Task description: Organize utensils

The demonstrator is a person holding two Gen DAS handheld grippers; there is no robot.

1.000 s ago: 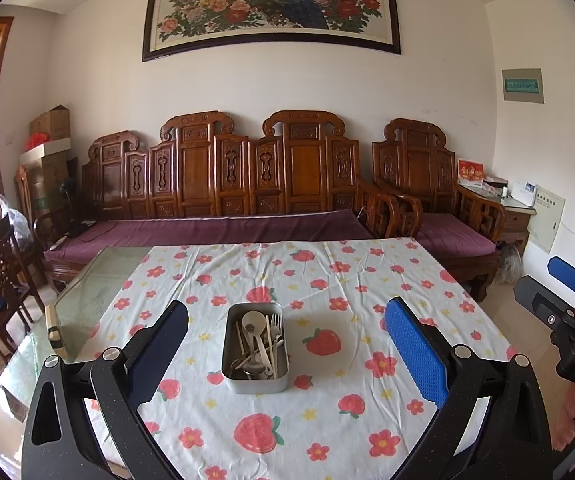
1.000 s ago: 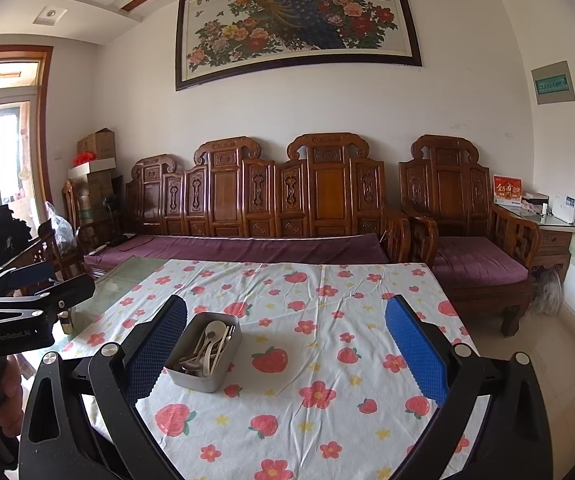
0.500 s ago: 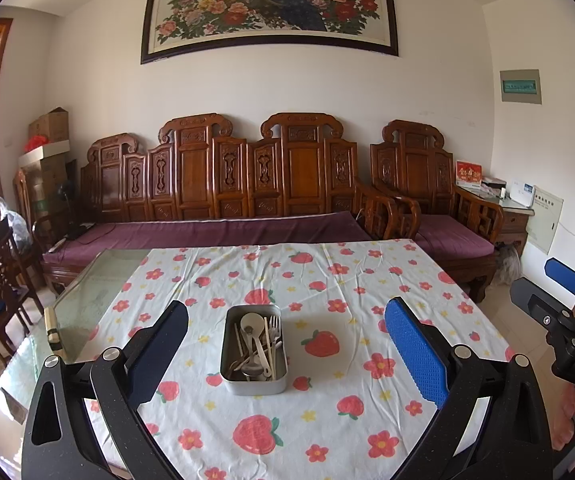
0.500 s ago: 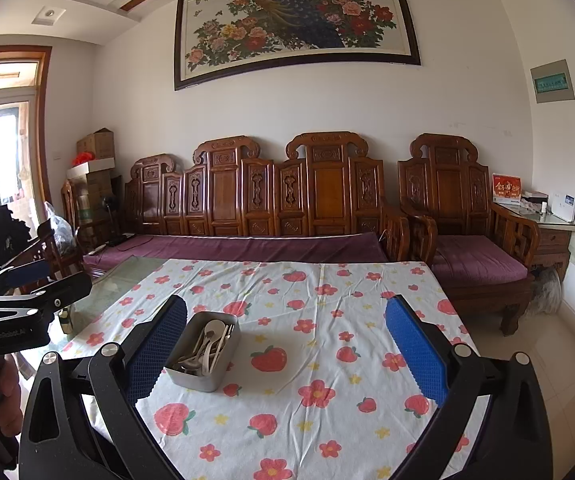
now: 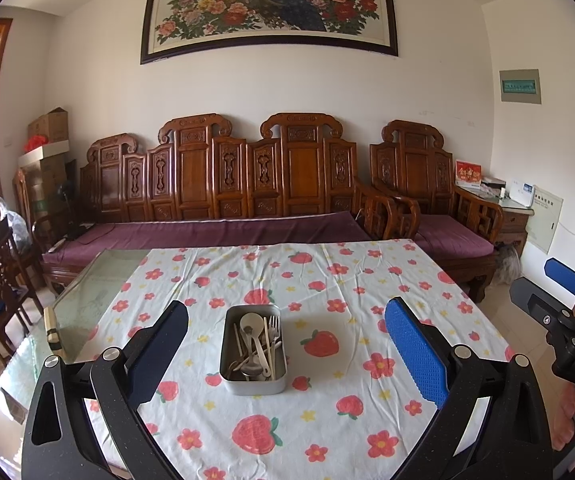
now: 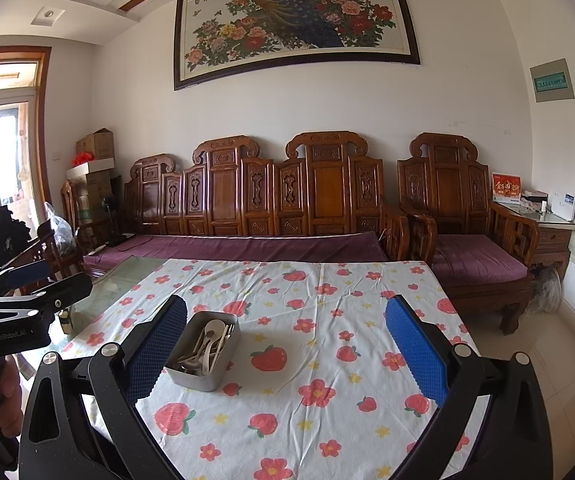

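Both spread wide, left gripper (image 5: 287, 354) and right gripper (image 6: 287, 350), metal tin (image 5: 253, 350) of spoons and forks between the left's fingers, "DAS" printed on the right one.

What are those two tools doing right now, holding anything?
Left tool: open, holding nothing.
Right tool: open, holding nothing.

The left gripper (image 5: 287, 354) hangs above the table, its blue-padded jaws spread wide with nothing between the pads. Beyond and between the jaws, a grey rectangular metal tin (image 5: 253, 351) holding pale spoons, forks and chopsticks (image 5: 256, 344) sits on the strawberry-and-flower printed white tablecloth (image 5: 339, 292).
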